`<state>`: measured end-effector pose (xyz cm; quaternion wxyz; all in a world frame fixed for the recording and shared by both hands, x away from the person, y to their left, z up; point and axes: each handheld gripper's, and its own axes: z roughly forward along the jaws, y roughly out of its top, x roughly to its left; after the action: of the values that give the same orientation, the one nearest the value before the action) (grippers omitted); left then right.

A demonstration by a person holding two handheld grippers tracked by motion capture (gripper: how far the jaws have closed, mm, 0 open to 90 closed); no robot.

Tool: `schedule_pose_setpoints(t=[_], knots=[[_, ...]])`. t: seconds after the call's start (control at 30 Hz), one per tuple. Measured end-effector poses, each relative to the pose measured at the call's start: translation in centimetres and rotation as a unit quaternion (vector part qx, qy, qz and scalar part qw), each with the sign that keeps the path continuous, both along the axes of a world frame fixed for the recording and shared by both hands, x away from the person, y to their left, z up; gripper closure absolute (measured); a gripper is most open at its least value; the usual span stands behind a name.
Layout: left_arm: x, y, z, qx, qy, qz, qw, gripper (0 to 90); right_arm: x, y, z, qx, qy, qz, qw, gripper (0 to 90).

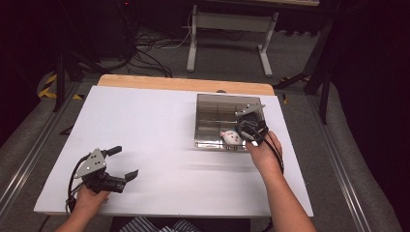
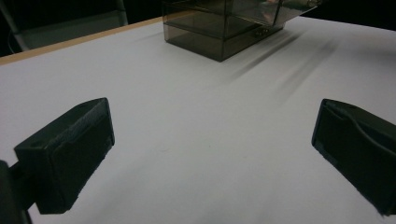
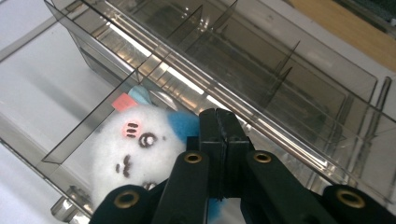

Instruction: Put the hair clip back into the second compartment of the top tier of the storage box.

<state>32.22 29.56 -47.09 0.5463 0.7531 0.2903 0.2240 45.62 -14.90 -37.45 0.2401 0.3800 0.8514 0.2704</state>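
Resting at lower left of the high view, your left gripper (image 1: 121, 164) sits w/ jaws spread wide, nothing btwn them, over the white table (image 1: 159, 135). Right of centre, your right gripper (image 1: 241, 131) is clamped tight on the white plush toy (image 1: 231, 137), inside the near compartment of the smoky plastic organizer box (image 1: 208, 121).

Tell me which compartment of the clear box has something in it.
The near-row compartment of the smoky clear plastic box beside the right tongs: it holds the white plush toy.
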Motion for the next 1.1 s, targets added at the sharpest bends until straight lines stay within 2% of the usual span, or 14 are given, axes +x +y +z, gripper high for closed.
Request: schedule_pose_setpoints(t=[0.13,0.27,0.5,0.67,0.7,0.83,0.9,0.97,1.1], knots=[[0.0,0.0,0.0,0.0,0.0,0.0,1.0,0.0,-0.3,-0.5,0.5,0.018,-0.007,-0.002,0.9998,90.0],[0.0,0.0,0.0,-0.001,0.002,0.001,1.0,0.0,-0.7,-0.6,1.0,0.036,-0.009,0.007,0.9993,90.0],[0.0,0.0,0.0,0.0,0.0,0.001,1.0,0.0,-0.9,0.1,0.8,0.022,-0.006,0.017,0.9996,90.0],[0.0,0.0,0.0,0.0,0.0,0.0,1.0,0.0,-1.6,-0.1,1.3,0.034,-0.018,0.019,0.9991,90.0],[0.0,0.0,0.0,0.0,0.001,0.0,1.0,0.0,-2.2,-0.3,1.7,0.038,-0.023,0.021,0.9988,90.0],[0.0,-0.1,0.0,-0.001,0.001,0.0,1.0,0.0,-3.0,-0.5,1.8,0.051,-0.015,0.03,0.9982,90.0],[0.0,-0.1,0.0,0.0,0.001,0.0,1.0,0.0,-3.2,-0.4,1.5,0.044,-0.006,0.033,0.9985,90.0],[0.0,-0.1,0.0,0.0,0.001,0.001,1.0,0.0,-3.1,-0.3,1.1,0.039,0.002,0.035,0.9986,90.0],[0.0,-0.1,0.0,0.006,-0.001,0.002,1.0,0.5,-2.6,-0.4,0.7,0.047,0.011,0.031,0.9984,90.0]])
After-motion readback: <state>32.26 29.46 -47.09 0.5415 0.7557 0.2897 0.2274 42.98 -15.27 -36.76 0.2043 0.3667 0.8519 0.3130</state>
